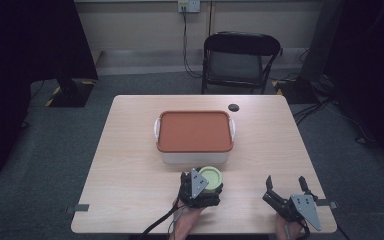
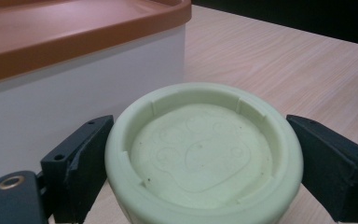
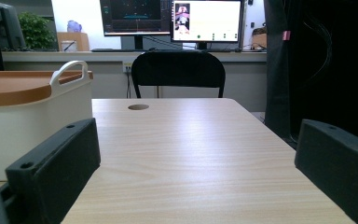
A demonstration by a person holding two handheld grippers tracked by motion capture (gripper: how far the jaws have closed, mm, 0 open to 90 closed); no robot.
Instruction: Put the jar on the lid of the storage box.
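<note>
A pale green round jar [image 1: 211, 176] with a paw print pressed into its top [image 2: 200, 149] stands on the table just in front of a white box with an orange lid [image 1: 194, 131]. My left gripper [image 1: 203, 184] is shut on the jar, one black jaw against each of its sides in the left gripper view [image 2: 200, 156]. The box wall [image 2: 74, 93] rises close behind it. My right gripper [image 1: 285, 186] rests near the table's front right edge, open, with nothing but bare tabletop between its jaws [image 3: 196, 172].
A black folding chair [image 1: 240, 60] stands behind the table's far edge. A small dark round cap [image 1: 234, 106] sits in the tabletop at the far right of the box. The box's white handle [image 3: 70, 70] sticks up at its end. Monitors [image 3: 205, 18] sit on a far counter.
</note>
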